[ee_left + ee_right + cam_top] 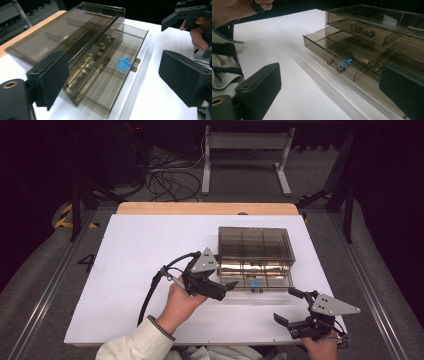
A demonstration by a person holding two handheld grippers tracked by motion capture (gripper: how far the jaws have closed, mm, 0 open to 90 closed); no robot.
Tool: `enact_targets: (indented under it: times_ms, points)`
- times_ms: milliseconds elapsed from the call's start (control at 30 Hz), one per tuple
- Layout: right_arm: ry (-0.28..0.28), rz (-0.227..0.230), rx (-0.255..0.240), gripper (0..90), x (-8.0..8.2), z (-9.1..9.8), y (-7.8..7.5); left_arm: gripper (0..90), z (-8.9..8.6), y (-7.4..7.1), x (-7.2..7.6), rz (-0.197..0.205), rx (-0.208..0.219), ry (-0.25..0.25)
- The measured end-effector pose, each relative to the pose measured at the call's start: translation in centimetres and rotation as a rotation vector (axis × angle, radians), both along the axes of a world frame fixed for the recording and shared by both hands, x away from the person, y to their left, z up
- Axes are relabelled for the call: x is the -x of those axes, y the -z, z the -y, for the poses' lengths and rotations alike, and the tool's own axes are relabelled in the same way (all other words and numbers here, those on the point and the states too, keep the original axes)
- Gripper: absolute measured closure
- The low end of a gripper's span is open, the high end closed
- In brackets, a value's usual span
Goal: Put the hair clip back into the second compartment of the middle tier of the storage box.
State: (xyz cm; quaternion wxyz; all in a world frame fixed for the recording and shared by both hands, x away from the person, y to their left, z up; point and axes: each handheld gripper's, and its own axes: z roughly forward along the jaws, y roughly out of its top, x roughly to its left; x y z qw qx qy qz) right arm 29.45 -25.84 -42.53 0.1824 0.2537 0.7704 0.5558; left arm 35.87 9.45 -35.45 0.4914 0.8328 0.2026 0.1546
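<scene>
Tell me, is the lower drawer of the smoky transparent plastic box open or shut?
Open: the lower drawer juts out past the smoky transparent plastic box front.

Left gripper and right gripper both wide-jawed, nothing between the pads

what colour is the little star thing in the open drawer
Bright blue. The star lies in the pulled-out bottom drawer of the smoky brown box; the left gripper view shows it best.

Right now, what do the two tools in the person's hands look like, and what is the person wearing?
Both are black. The left tool and the right tool each carry a grey three-cornered plate on top, dotted with small dark holes. Their jaws end in flat, black, rough-looking pads. A thick black cable trails from the left one. The left arm wears a cream sleeve with a dark-striped cuff.
</scene>
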Motion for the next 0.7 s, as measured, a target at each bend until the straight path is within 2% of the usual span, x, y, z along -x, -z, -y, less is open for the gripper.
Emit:
enact_targets:
  times_ms: [133, 333, 700]
  points:
    - [0.002, -0.002, 0.002, 4.6, 0.0, -0.1, 0.0, 5.2, -1.6, 0.0, 0.7, -0.005, 0.012, -0.017]
    - [0.006, -0.002, 0.005, 4.6, -0.1, -0.1, 0.1, 2.5, -4.1, 0.3, 1.7, 0.011, 0.029, -0.043]
    - [0.01, -0.005, 0.007, 4.4, -0.2, 0.0, 0.2, 2.1, -9.7, 2.0, 3.9, 0.032, 0.072, -0.121]
